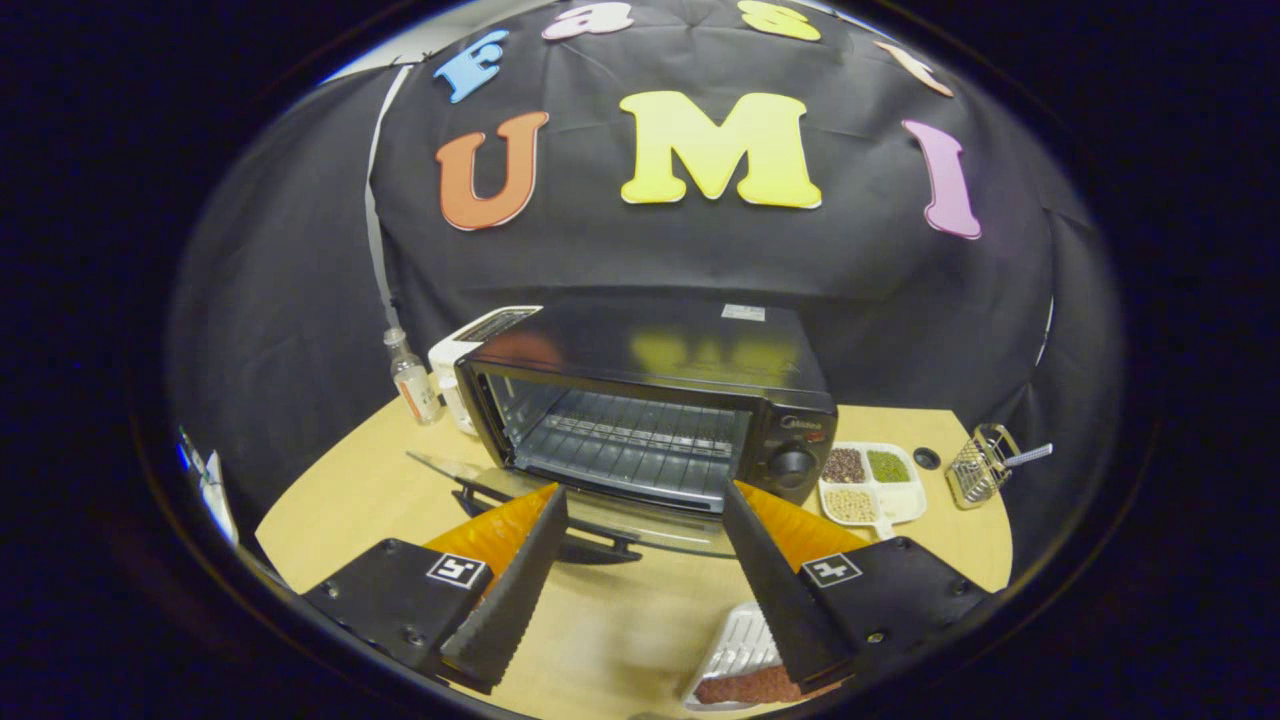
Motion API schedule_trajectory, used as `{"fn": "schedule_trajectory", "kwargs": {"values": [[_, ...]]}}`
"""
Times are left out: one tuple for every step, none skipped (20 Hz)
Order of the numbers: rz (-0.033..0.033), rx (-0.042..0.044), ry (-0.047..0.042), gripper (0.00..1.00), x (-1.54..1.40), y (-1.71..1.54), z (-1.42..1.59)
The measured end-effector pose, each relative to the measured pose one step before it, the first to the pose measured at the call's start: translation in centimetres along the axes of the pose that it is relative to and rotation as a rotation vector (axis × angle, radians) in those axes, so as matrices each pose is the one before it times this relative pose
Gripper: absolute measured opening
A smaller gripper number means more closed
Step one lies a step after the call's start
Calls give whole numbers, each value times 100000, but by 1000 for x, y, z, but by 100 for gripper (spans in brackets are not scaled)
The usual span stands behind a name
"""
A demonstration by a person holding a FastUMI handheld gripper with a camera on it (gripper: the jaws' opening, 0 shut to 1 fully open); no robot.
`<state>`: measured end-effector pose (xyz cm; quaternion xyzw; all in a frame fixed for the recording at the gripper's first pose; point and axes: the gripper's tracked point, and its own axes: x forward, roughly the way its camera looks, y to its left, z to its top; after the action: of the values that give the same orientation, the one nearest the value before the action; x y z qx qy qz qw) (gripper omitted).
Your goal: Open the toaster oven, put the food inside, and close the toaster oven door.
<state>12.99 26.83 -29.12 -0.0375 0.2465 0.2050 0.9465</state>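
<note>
Before the open toaster oven (650, 410), the hand-held gripper (640, 515) hovers level, fingers spread wide, empty.

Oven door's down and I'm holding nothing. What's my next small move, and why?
Probably swing the hand-held gripper right and down toward the foil tray of food lying on the table by the right finger. The toaster oven door is already open with the rack bare, and the fingers are spread, gripping nothing.

The tongs (640, 515) are wide open, with both fingers (510, 590) spread far apart and nothing pressed between them. They point forward, level with each other, slightly above the counter (330, 500).
</note>
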Motion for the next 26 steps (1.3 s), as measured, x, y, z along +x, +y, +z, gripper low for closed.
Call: {"fn": "schedule_trajectory", "kwargs": {"values": [[-497, 851, 192, 100, 760, 719, -28], [-405, 1181, 565, 100, 633, 721, -80], [-383, 1030, 626, 100, 509, 798, -138], [-827, 613, 447, 100, 469, 572, -174], [-797, 708, 122, 100, 491, 515, -177], [-1134, 833, 509, 100, 355, 461, -189], [-779, 847, 630, 100, 297, 434, -423], [-1076, 622, 375, 100, 233, 248, -292], [-1483, 887, -535, 100, 79, 28, -118], [-1415, 1038, -799, 100, -30, -18, 48], [-1073, 1049, -212, 100, -174, -10, -163], [-824, 1060, 521, 100, -78, 22, -362], [-816, 905, 607, 100, -194, -40, -576], [-814, 409, 929, 100, -126, -11, -672], [-870, -188, 1043, 100, -247, -54, -900], [-917, -359, 804, 100, -244, -25, -903], [-801, -264, 828, 100, -178, -78, -973], [-682, 163, 383, 100, -171, 3, -804], [-493, 324, -261, 100, -166, 29, -724], [-403, 128, -35, 100, -98, 10, -621], [-422, -139, 45, 100, -49, -94, -707], [-372, -239, 298, 100, 89, -41, -679], [-421, -33, 476, 100, 141, -70, -765], [-364, 30, 107, 100, 39, -40, -590], [-275, -92, 256, 100, 113, -43, -597], [-173, -276, -210, 100, 75, -59, -424]]}}
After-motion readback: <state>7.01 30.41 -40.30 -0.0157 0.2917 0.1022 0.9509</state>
